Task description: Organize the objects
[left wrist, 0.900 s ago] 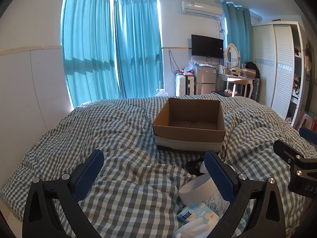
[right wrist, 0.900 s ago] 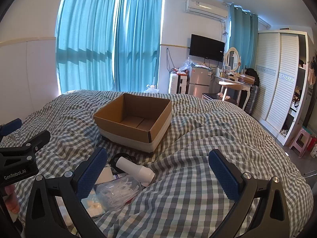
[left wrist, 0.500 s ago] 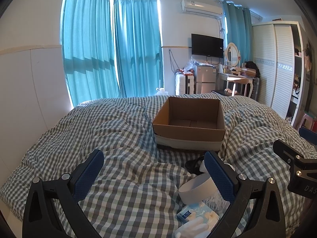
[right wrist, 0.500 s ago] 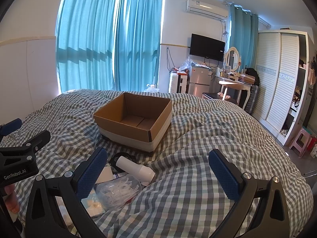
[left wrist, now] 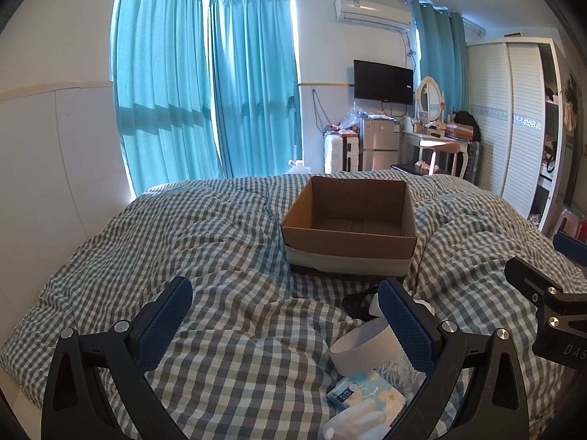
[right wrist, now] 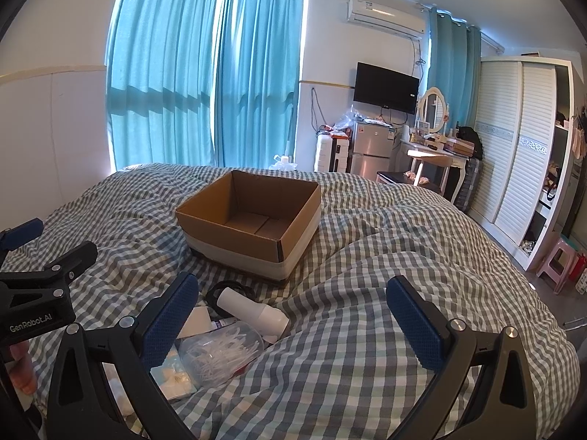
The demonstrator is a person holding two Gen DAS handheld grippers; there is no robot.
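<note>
An empty brown cardboard box (left wrist: 350, 233) (right wrist: 253, 225) sits open on the checked bed cover. In front of it lies a small pile: a white tube (right wrist: 256, 311), a black ring (right wrist: 227, 289), a clear bag of white sticks (right wrist: 220, 352), a white roll (left wrist: 361, 344) and a blue tissue pack (left wrist: 367, 394). My left gripper (left wrist: 286, 311) is open and empty, left of the pile. My right gripper (right wrist: 293, 311) is open and empty, with the pile by its left finger.
The checked duvet (left wrist: 205, 242) is rumpled with raised folds. A white wall panel (left wrist: 55, 168) runs along the left side. Beyond the bed stand a fridge (right wrist: 370, 152), a dressing table (right wrist: 436, 157) and a white wardrobe (right wrist: 521, 168).
</note>
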